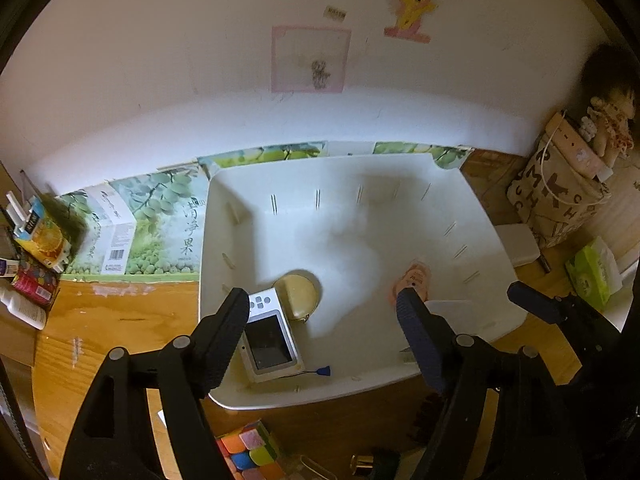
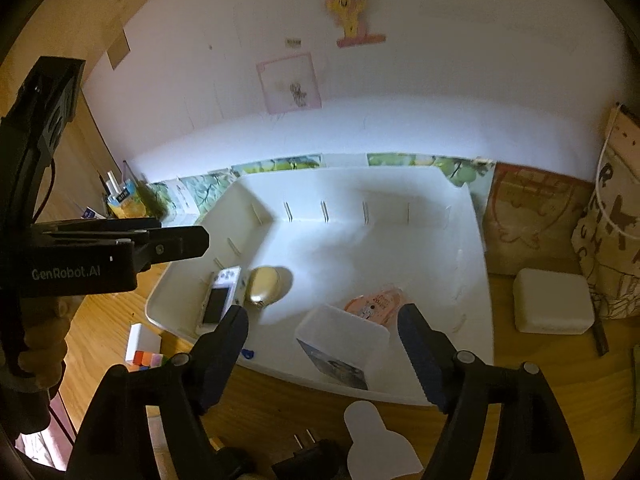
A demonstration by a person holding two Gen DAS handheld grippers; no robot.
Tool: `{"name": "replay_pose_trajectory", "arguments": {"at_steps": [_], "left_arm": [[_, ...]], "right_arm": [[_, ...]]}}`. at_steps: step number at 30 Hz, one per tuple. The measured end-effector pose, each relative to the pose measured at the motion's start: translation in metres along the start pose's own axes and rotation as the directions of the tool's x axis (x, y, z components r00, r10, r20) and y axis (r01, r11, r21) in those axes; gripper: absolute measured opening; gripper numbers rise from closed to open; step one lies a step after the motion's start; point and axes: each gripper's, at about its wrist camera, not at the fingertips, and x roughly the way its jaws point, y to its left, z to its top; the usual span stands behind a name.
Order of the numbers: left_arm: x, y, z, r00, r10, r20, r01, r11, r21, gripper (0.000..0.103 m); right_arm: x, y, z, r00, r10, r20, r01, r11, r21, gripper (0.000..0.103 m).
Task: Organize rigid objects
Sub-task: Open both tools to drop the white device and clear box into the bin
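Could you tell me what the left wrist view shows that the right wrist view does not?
Only the left wrist view shows the green tissue pack and the doll. Only the right wrist view shows the clear box in the bin and the white paper cutout on the table. Both show the white bin, the white camera, the round gold compact and the cube puzzle.

Home, likely a child's room or desk corner: wooden desk (image 1: pixel 120 320) against a white wall (image 1: pixel 160 60) with a pony sticker (image 1: pixel 412 10) upper right, doll (image 1: pixel 608 128) and lettered tote bag (image 1: pixel 560 196) far right, juice carton (image 1: pixel 44 232) at left, tissue pack (image 1: pixel 592 276).
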Motion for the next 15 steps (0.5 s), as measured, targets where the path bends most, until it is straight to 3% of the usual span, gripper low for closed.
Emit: {"name": "replay_pose_trajectory", "arguments": {"at_steps": [15], "left_arm": [[-0.061,-0.024,-0.02,0.991,0.075,0.107,-0.07,0.996,-0.052,0.079]], "right_arm": [[-0.064,-0.004,0.0,0.994,0.028,0.104,-0.021,0.997,-0.071,0.08]]}}
